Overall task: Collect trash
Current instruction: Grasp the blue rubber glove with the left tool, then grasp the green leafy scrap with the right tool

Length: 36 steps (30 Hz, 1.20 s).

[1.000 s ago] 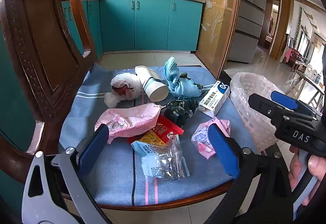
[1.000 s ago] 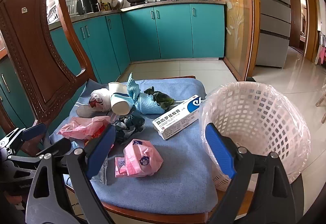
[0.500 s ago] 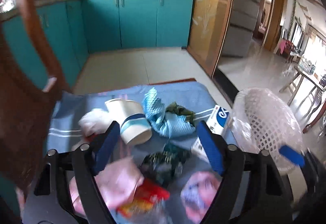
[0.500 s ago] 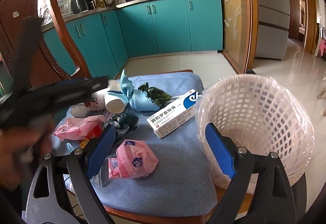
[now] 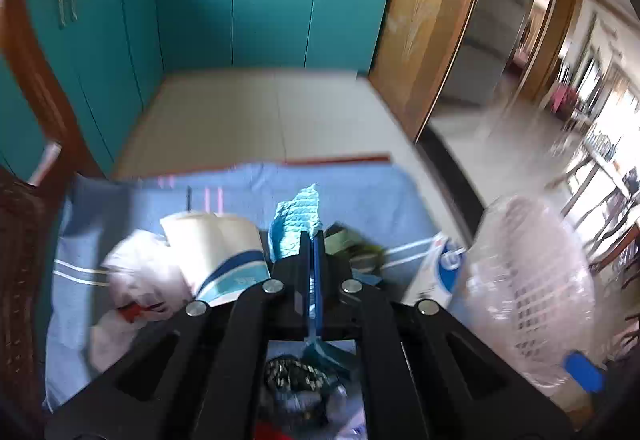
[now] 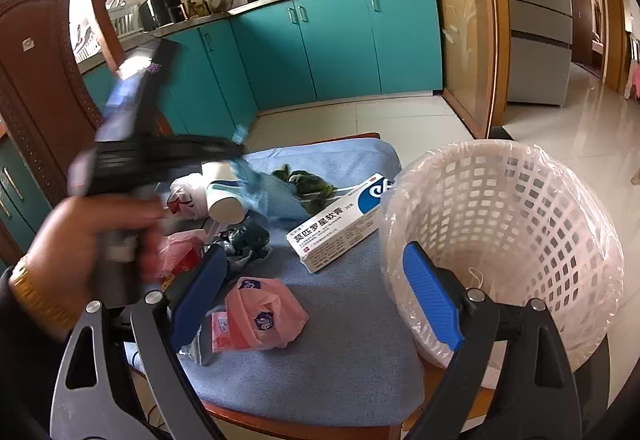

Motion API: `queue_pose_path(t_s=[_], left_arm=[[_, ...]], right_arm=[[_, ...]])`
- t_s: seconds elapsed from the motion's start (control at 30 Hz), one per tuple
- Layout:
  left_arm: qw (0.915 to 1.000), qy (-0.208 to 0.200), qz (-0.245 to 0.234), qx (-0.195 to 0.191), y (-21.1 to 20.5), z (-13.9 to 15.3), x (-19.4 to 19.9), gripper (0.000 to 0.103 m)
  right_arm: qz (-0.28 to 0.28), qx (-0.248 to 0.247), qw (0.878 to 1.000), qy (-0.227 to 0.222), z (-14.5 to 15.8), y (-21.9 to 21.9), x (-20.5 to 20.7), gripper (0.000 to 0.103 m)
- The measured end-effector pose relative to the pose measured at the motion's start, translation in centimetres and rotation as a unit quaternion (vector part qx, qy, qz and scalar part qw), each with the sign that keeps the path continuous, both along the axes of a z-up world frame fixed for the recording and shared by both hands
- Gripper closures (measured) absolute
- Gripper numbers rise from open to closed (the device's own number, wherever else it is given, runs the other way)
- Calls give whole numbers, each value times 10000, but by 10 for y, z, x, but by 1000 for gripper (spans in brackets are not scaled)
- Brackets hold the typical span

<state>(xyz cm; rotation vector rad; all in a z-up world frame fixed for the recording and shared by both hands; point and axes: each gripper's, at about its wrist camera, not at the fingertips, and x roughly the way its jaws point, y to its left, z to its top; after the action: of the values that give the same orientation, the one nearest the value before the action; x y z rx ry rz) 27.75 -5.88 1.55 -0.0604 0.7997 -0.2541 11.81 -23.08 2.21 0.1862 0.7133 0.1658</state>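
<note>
Dark carved wooden chair (image 6: 36, 87), seat covered by a blue woven cushion cloth (image 6: 344, 324) with pale stripes; all trash lies on this cloth. White plastic lattice waste basket (image 6: 520, 224), round, lined with a thin clear bag, standing at the seat's right edge with its mouth tipped toward the camera; the part of its interior that shows holds no trash. Long white-and-blue cardboard ointment box (image 6: 340, 226), lying flat, long axis running from near-left to far-right, its blue end touching the basket. White paper cup with a blue band (image 6: 224, 195), on its side, open mouth facing the camera in the right wrist view. Crumpled light-blue quilted cloth (image 5: 298, 217), soft, one corner standing upward, just beside the cup. Crumpled pink plastic wrapper with round blue marks (image 6: 260, 316), nearest the seat's front. Crumpled white plastic bag (image 5: 140, 272), left of the cup. Dark green crumpled scrap (image 6: 308, 179) behind the box. Left gripper (image 5: 312, 244), black frame with blue pads, jaws just closed fully together on a fold of the light-blue cloth, held by a hand (image 6: 92, 240). Right gripper (image 6: 316, 296), jaws spread wide, holding nothing, poised between the pink wrapper and the basket.
</note>
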Motion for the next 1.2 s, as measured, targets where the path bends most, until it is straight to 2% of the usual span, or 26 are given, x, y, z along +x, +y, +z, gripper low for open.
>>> queue_pose_path(t_s=[0.1, 0.23, 0.33, 0.43, 0.53, 0.63, 0.7, 0.77, 0.87, 1.0, 1.07, 1.1, 1.17, 1.2], left_arm=[[9972, -631, 101, -390, 19, 37, -39, 101], [9872, -1410, 305, -683, 51, 76, -95, 101], [9786, -1861, 544, -696, 75, 90, -136, 101], [9723, -2148, 721, -570, 88, 93, -166, 101], [9692, -2212, 809, -714, 104, 78, -184, 101], [9735, -2036, 794, -669, 109, 56, -181, 101], [9744, -1984, 822, -668, 113, 50, -178, 101], [9748, -1916, 847, -771, 118, 46, -174, 101], [9745, -1892, 870, -839, 127, 46, -169, 101], [9742, -1862, 949, -853, 136, 46, -169, 101], [9740, -1836, 979, -892, 141, 46, -169, 101], [9739, -1825, 997, -907, 143, 46, -168, 101], [9744, -1789, 1003, -917, 146, 45, -166, 101], [9748, -1770, 1003, -920, 147, 44, -168, 101]], right_arm=[[-64, 65, 9999, 82, -4, -3, 3, 15], [0, 149, 9996, 235, -11, 0, 8, 15], [37, 386, 9982, 458, -18, 3, 16, 15], [3, 555, 9967, 596, -24, 8, 28, 18], [-47, 682, 9948, 752, -31, 16, 43, 23], [-103, 517, 9950, 851, -36, 27, 58, 26], [-89, 403, 9964, 742, -32, 34, 66, 28], [-9, -51, 9987, 504, -23, 48, 79, 28], [311, -847, 9942, 586, -30, 73, 110, 29], [655, -2030, 9749, 636, -48, 105, 148, 30], [806, -2250, 9676, 816, -57, 111, 162, 33], [862, -2303, 9643, 984, -63, 111, 172, 39], [972, -2212, 9620, 1275, -69, 110, 184, 47], [1044, -2182, 9603, 1386, -71, 110, 192, 47]])
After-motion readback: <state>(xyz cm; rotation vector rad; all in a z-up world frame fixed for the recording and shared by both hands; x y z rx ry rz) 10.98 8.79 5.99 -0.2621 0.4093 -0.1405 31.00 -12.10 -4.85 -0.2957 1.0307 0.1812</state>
